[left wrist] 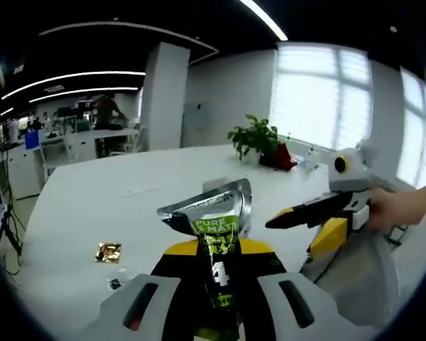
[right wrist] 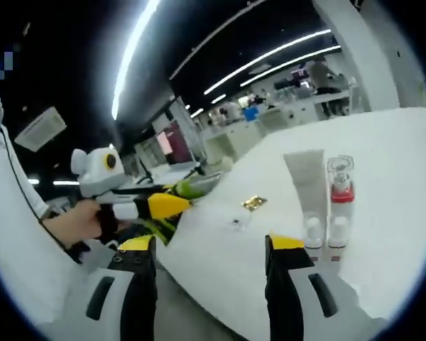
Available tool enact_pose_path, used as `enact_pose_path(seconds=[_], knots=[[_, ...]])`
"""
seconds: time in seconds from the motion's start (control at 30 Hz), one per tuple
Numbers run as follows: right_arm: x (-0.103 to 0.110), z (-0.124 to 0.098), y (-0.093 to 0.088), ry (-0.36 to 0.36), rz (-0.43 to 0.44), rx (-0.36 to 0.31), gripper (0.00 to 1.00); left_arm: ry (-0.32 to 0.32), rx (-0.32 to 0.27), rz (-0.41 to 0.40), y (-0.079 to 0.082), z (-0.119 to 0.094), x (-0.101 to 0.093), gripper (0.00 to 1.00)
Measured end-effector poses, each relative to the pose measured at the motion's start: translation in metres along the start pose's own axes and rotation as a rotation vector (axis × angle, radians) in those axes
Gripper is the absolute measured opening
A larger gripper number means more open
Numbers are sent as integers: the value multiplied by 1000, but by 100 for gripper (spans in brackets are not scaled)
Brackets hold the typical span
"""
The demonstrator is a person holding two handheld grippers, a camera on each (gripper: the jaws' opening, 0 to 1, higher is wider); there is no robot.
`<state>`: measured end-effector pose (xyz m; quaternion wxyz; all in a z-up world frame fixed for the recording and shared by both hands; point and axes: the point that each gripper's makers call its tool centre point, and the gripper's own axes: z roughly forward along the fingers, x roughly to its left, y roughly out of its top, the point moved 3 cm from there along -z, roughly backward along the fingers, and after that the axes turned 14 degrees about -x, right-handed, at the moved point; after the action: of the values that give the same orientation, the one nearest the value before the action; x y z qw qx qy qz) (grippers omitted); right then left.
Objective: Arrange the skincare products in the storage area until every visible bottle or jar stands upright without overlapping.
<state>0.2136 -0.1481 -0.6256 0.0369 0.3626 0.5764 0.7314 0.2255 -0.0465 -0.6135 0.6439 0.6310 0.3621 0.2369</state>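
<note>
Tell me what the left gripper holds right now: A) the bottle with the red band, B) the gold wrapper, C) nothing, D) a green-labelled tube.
D: the left gripper is shut on the green-labelled tube, which rises between its jaws.

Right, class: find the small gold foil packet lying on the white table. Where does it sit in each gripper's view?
Left gripper view: the gold foil packet lies lower left on the white table, left of the green tube.
Right gripper view: the packet is near the centre, left of the upright white tube.
Shared landmark: the green tube, seen at left in the right gripper view.
</note>
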Motion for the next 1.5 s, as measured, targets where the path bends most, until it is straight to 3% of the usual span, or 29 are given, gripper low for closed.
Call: enact_pose_path(seconds=[0.17,0.23,0.33,0.57,0.67,0.87,1.13,1.23,1.4,1.43,1.5], knots=[[10,11,16,41,179,-140,53,-53,-14,-11,4,-8,-16,14],[11,13,17,44,227,-163,49,-71,-28,-17,7,-12,-23,14],[14,16,13,47,242,-169,37,-86,-52,-67,10,-14,-29,15],[19,21,21,19,378,-276,24,-95,-44,-28,8,-14,-38,16],[19,20,24,16,386,-302,16,-95,-58,-16,9,-12,-40,20],[21,16,23,16,371,-276,5,-86,-49,-19,8,-11,-36,29],[13,9,27,5,397,-284,1,-92,-64,-45,13,-18,-25,27],[12,8,30,10,402,-283,1,-106,-82,-73,19,-22,-18,35],[25,9,41,118,416,-271,1,-227,-78,-197,23,-31,-11,49],[31,9,44,158,426,-268,1,-269,-78,-252,24,-33,-14,49],[41,9,49,231,439,-272,1,-361,-68,-291,24,-38,-22,48]])
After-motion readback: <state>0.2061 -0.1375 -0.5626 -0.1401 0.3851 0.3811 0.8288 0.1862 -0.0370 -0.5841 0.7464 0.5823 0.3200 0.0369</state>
